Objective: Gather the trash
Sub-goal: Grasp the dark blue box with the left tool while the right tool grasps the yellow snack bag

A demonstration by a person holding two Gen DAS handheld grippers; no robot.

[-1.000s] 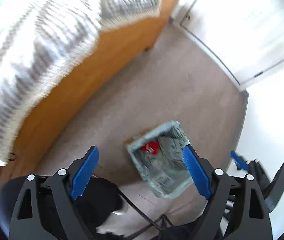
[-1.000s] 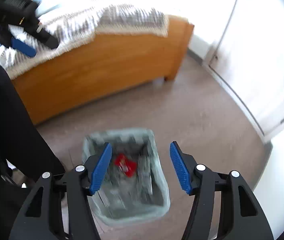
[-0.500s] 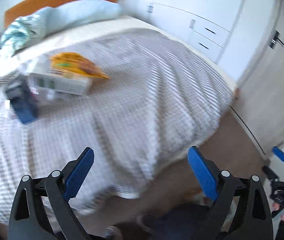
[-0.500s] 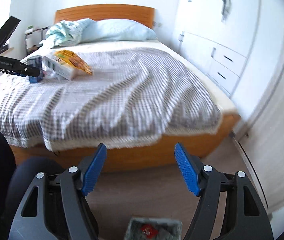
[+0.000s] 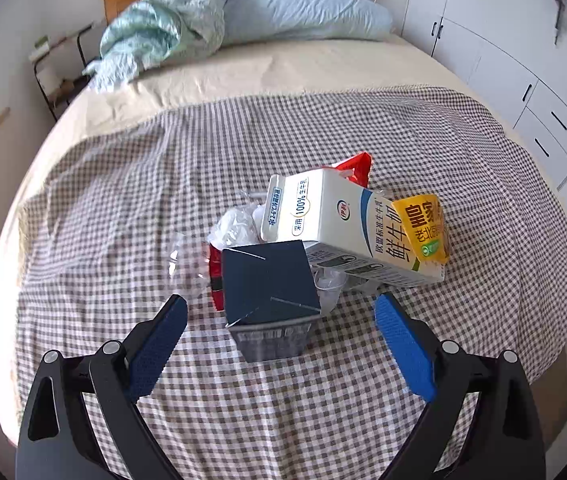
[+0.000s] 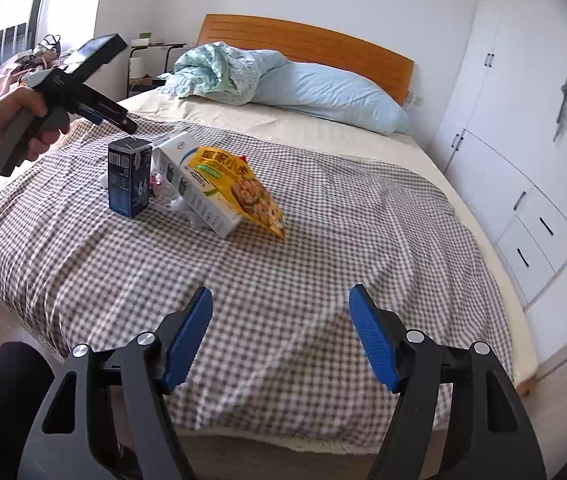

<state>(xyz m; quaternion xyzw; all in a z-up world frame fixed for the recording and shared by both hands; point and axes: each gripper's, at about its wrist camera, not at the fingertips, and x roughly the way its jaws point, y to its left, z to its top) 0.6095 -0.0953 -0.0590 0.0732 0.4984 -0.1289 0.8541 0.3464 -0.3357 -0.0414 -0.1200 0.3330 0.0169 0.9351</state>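
A bedroom with white walls and flat white wardrobe doors (image 6: 523,128) holds a bed (image 6: 363,128) with an orange slatted wooden headboard (image 6: 307,48). A soft, gray-and-white checked blanket (image 5: 363,392) covers most of the cream sheet and hangs over the foot edge in loose folds. At the head end lie a smooth, pale blue pillow (image 5: 303,12) and a crumpled teal quilt (image 5: 155,36).

The trash sits in a small heap on the blanket, toward the bed's left side edge as the right wrist view shows it, about midway along its length. A dark blue rectangular carton (image 5: 269,280) stands upright, its matte top creased along fold lines. Touching it behind is a white milk carton (image 5: 335,224), a glossy box lying tilted on its side. A shiny yellow snack bag (image 5: 423,228) leans flat against that carton's far end. Crinkled clear plastic wrap (image 5: 187,264) and a scrap of red wrapper (image 5: 357,166) poke out from the heap.

The left hand-held gripper (image 5: 279,340) hangs just above the blue carton, its ribbed blue pads spread wide and holding nothing. The right hand-held gripper (image 6: 279,340) is over the blanket near the foot edge, well apart from the heap, jaws parted and empty.
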